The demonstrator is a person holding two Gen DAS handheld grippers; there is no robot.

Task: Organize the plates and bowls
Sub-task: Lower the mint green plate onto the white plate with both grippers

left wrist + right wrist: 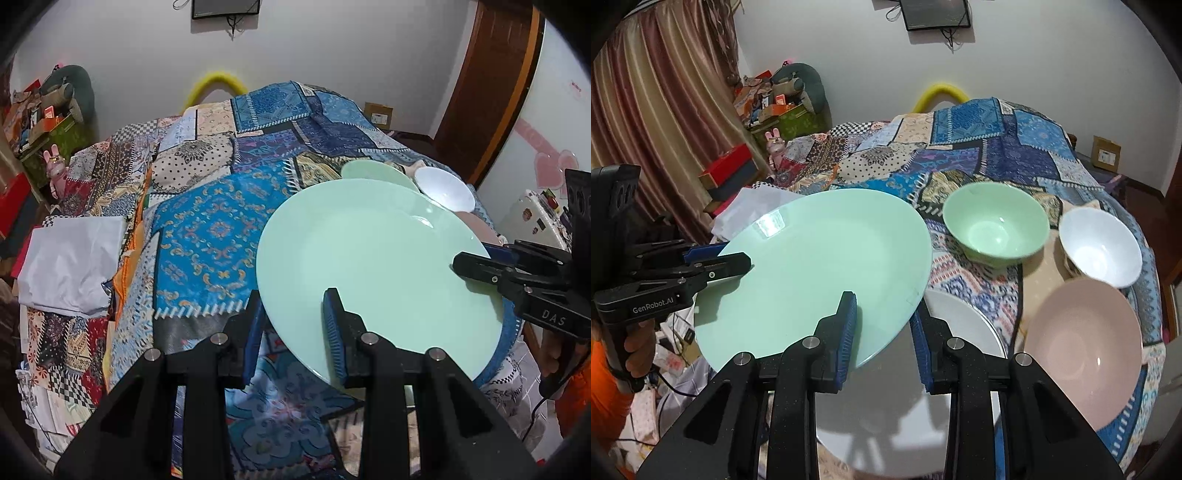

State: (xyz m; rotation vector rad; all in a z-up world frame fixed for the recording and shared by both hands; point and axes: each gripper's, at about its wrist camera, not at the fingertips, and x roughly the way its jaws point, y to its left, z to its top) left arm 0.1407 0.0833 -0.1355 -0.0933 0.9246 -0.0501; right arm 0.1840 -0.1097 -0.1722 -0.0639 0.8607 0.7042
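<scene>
Left hand-held gripper (pixel 295 332) and right hand-held gripper (pixel 884 332) clamp the tilted green plate (pixel 376 266).

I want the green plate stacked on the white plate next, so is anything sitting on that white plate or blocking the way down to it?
Nothing visible does. The green plate, clamped by both grippers, hangs tilted just above and left of the white plate, whose visible surface is bare. The green bowl and pink plate sit clear of it.

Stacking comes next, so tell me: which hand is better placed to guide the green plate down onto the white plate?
Right, probably. Both grippers clamp the green plate at opposite rims, but the white plate lies just beneath the right gripper, in its camera's view. The left gripper holds the far rim, and its camera does not show that plate.
</scene>
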